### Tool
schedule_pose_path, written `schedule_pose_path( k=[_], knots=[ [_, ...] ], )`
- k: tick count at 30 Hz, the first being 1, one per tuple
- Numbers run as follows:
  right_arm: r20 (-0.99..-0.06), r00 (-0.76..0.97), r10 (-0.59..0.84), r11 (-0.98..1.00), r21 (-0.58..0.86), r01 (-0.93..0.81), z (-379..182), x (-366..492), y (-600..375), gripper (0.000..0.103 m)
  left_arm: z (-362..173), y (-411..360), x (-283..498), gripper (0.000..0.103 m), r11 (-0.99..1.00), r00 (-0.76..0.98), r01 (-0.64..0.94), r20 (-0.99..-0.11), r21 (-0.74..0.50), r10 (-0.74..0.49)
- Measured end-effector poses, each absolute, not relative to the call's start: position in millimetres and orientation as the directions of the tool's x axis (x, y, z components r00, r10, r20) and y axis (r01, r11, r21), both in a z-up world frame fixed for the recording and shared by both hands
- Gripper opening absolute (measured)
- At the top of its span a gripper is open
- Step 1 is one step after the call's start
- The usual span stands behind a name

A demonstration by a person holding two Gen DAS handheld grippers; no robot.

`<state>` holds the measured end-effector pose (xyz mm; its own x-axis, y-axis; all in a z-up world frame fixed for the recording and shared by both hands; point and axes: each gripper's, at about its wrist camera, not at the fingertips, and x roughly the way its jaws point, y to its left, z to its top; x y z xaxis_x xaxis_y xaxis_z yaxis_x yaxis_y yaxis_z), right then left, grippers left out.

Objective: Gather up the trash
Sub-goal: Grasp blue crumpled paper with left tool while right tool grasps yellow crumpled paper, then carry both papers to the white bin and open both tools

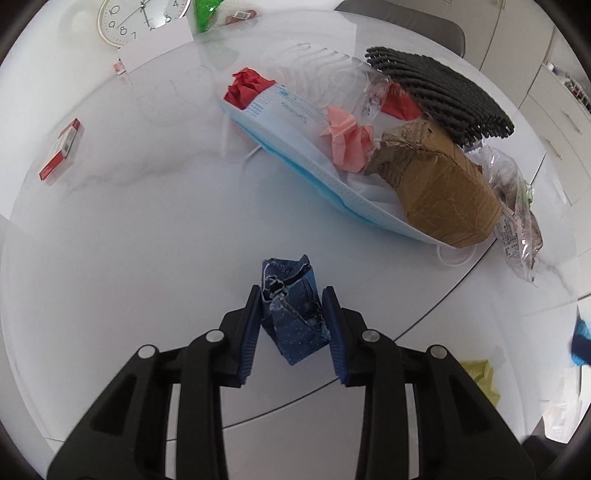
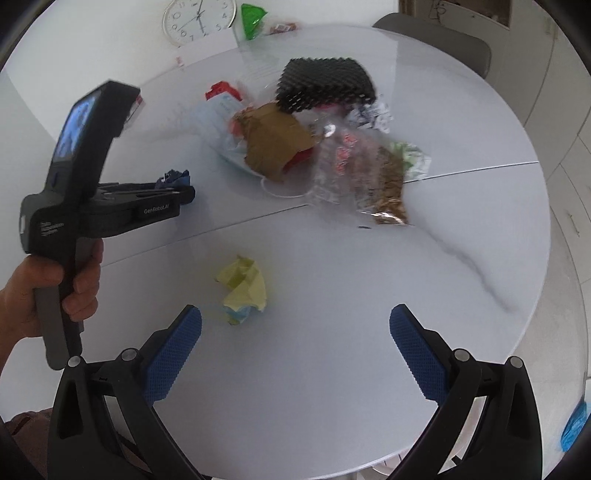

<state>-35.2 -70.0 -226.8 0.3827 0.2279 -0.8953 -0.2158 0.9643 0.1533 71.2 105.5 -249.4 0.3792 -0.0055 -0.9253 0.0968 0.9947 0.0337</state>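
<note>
- Where the white round table (image 1: pixel 129 221) lies bare at its near side, a crumpled dark blue wrapper (image 1: pixel 291 314) sits between the two blue pads of the left gripper (image 1: pixel 291 325), which press on it from either side; the jaws stand narrow, closed on the paper.
- From the right wrist view, a person's hand (image 2: pixel 44 291) grips the handle of that left tool, its nose pointing at the blue scrap.
- Near the right gripper (image 2: pixel 295 347) a crumpled yellow paper (image 2: pixel 243 286) lies on the table, just ahead of the left pad; the jaws are spread wide and hold nothing.
- Farther off is a heap: a blue face mask (image 1: pixel 295 147), a red paper wad (image 1: pixel 245 86), a pink paper wad (image 1: pixel 347 142), a brown taped bundle (image 1: pixel 439 184), a black ridged mat (image 1: pixel 439 88) and a clear plastic bag (image 1: pixel 517 225).
- Well apart to the left lies a small red box (image 1: pixel 61 149).
- At the far edge stand a round clock (image 1: pixel 140 18) and a green wrapper (image 1: pixel 207 13).
</note>
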Motion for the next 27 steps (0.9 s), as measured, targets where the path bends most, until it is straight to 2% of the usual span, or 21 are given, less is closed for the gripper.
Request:
schedule_pose_path(
  k=[4, 7, 8, 9, 10, 17, 23, 27],
  knots=[
    [-0.912, 0.339, 0.232, 0.953, 0.142, -0.269, -251, -19, -40, 0.086, -228, 116, 55, 0.033, 0.996, 0.406, 0.085, -0.914, 0.027, -0.010],
    [-0.924, 0.328, 0.195, 0.951, 0.097, -0.292, -262, -16, -25, 0.069, -210, 118, 45, 0.033, 0.996, 0.428, 0.084, -0.904, 0.033, -0.006],
    [-0.921, 0.340, 0.189, 0.949, 0.082, -0.304, -262, -17, -23, 0.056, -205, 117, 41, 0.033, 0.996, 0.434, 0.086, -0.901, 0.033, -0.007],
    [-0.922, 0.344, 0.180, 0.947, 0.069, -0.313, -261, -18, -21, 0.038, -199, 117, 37, 0.033, 0.995, 0.441, 0.091, -0.897, 0.033, -0.010],
    [-0.921, 0.338, 0.192, 0.944, 0.079, -0.321, -260, -19, -22, 0.034, -195, 118, 36, 0.033, 0.995, 0.445, 0.095, -0.895, 0.034, -0.012],
    [-0.891, 0.377, 0.253, 0.956, 0.170, -0.239, -229, -51, -81, 0.034, -163, 81, 12, 0.033, 0.974, 0.465, 0.224, -0.882, 0.034, -0.076],
    [-0.892, 0.422, 0.164, 0.986, 0.152, -0.062, -201, -107, -174, 0.034, -148, 6, -14, 0.033, 0.922, 0.426, 0.386, -0.879, -0.039, -0.216],
    [-0.912, 0.396, 0.110, 0.990, 0.137, 0.041, -209, -145, -227, 0.036, -146, -49, -32, 0.033, 0.876, 0.404, 0.480, -0.877, -0.040, -0.261]
  ],
)
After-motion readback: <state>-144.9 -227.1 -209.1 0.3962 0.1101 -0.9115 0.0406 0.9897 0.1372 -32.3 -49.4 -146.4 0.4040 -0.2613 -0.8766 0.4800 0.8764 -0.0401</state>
